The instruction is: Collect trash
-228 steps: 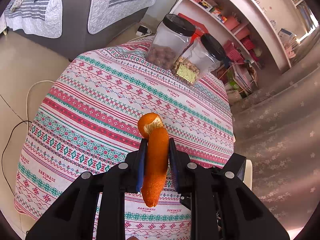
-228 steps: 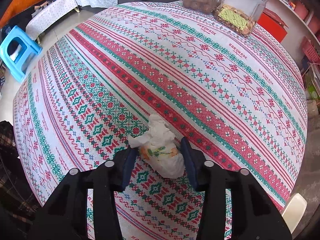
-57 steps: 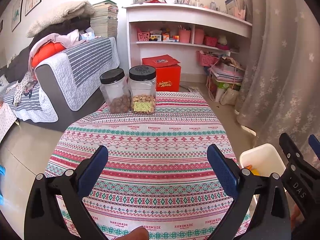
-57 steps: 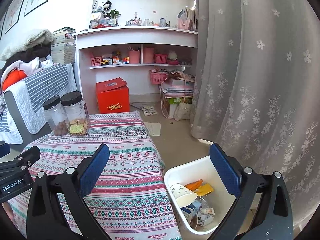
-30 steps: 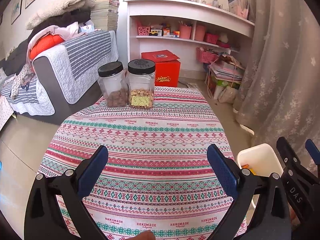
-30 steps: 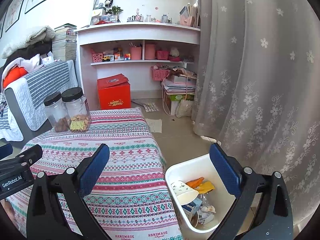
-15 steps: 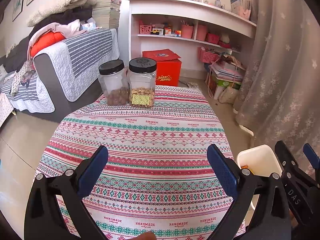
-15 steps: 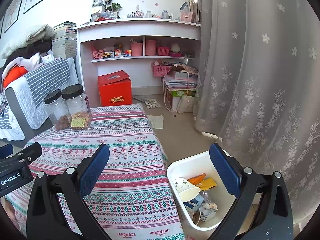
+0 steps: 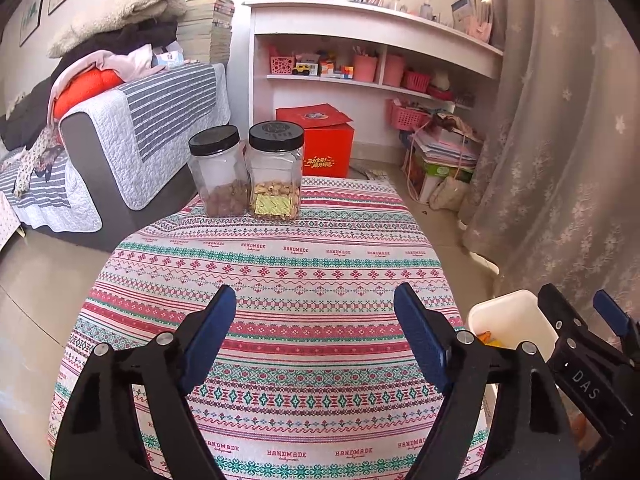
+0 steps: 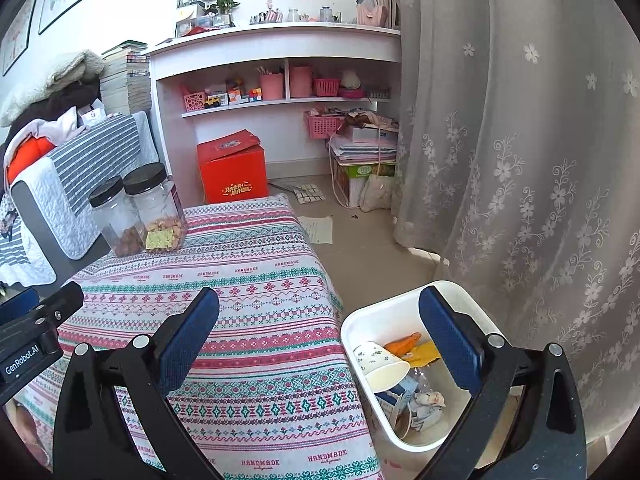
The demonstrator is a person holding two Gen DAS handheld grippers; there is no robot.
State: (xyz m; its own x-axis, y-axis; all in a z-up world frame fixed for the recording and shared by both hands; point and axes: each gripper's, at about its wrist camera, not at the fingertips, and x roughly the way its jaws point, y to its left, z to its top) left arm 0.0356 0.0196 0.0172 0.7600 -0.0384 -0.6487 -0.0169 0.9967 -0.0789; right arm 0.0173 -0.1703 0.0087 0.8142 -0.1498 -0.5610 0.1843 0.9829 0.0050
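A white trash bin [image 10: 384,309] stands on the floor by the table's right edge. In it lie a paper cup [image 10: 380,364], orange peel [image 10: 402,344] and crumpled paper [image 10: 428,400]. My right gripper [image 10: 320,304] is open and empty, held above the gap between the table and the bin. My left gripper [image 9: 314,304] hovers over the patterned tablecloth [image 9: 320,240]; its jaws are closing with nothing between them. The bin [image 9: 508,312] also shows at the right of the left wrist view, partly hidden behind the right gripper's fingers [image 9: 560,312].
Two black-lidded jars [image 9: 218,176] [image 9: 276,176] stand at the table's far edge. Beyond are a red box [image 9: 324,144], a white shelf unit [image 9: 360,40] and a sofa [image 9: 120,152] on the left. A lace curtain [image 10: 520,160] hangs right of the bin.
The left gripper's jaws have drawn closer together, still empty. The right gripper stays wide open, and both views have barely shifted.
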